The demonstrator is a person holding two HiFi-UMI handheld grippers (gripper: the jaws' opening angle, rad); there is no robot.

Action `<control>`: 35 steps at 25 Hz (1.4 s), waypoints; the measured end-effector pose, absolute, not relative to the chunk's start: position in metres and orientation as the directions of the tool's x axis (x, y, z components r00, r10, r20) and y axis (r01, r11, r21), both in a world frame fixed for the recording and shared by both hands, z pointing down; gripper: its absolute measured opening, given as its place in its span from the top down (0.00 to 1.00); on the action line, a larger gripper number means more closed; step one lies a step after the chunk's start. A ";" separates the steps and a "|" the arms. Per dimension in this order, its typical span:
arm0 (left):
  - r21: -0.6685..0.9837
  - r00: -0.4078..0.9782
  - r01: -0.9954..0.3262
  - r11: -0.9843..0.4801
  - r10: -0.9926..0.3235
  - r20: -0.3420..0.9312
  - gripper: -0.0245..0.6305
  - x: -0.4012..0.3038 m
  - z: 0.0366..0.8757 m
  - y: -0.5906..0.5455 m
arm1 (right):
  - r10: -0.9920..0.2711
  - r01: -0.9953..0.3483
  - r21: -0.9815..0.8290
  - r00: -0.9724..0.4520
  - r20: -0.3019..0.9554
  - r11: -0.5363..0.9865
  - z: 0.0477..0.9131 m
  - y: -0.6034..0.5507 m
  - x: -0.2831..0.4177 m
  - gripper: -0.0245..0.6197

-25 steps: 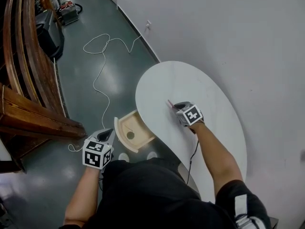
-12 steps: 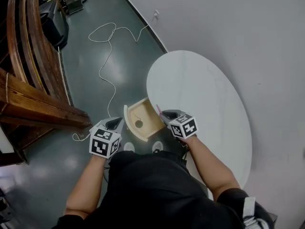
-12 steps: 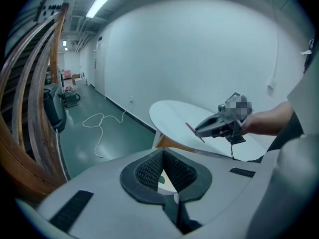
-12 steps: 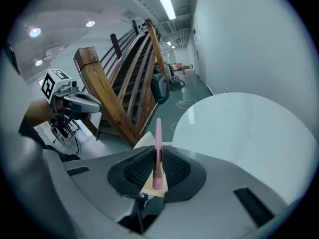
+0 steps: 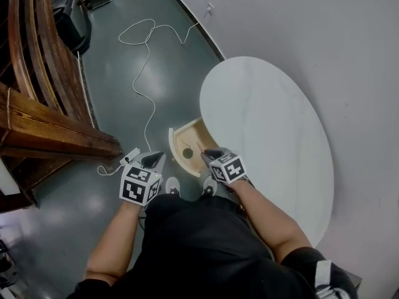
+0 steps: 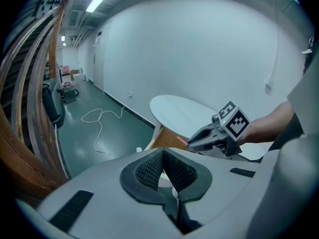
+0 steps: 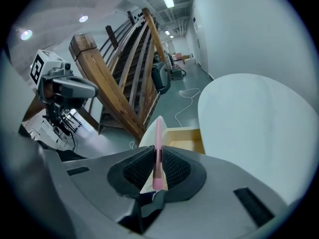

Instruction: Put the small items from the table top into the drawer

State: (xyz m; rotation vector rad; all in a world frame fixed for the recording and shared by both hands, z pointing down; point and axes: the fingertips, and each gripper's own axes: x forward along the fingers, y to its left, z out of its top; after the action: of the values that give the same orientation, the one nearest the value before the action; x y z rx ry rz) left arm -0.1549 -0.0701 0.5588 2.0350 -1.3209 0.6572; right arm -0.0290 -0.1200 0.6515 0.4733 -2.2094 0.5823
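Claw on my left [image 5: 156, 161] pressed together and empty over the floor, open wooden drawer [image 5: 190, 134] just right of it, my right claw [image 5: 206, 157] pinching a slim pink stick [image 7: 158, 143] above the drawer's near end, white oval desk [image 5: 268, 123] at right.

A black top [image 5: 193, 248] with short black sleeves [image 5: 305, 251] is worn, a white patch [image 5: 324, 274] showing on the right one, plus light shoes [image 5: 171, 184]. The left gripper [image 5: 156, 161] and right gripper [image 5: 207, 157] are moulded in grey, each topped by a cube [image 5: 140, 187] of black-and-white square markers. Black ribbed pads [image 6: 149, 169] are fitted inside.
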 end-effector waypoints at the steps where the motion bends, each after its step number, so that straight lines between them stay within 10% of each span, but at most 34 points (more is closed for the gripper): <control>1: 0.228 0.377 -0.923 -0.310 -0.614 0.693 0.94 -0.156 0.559 -0.069 | -0.129 -0.496 -0.247 -0.606 0.785 0.832 0.659 -0.117 -0.032 0.89; 28: 0.244 0.299 -0.954 -0.174 -0.575 0.761 0.94 -0.198 0.589 -0.044 | 0.158 -0.442 -0.274 -0.282 0.946 0.854 0.823 -0.109 -0.072 0.89; 35: 0.249 0.316 -0.949 -0.195 -0.583 0.748 0.94 -0.191 0.588 -0.049 | 0.158 -0.430 -0.353 -0.427 0.891 0.831 0.806 -0.102 -0.090 0.86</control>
State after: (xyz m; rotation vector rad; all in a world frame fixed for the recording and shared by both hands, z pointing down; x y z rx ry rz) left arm -0.1912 -0.0493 0.5880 1.8828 -1.3569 0.6631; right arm -0.0896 -0.1023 0.8061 0.2036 -1.9049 0.6642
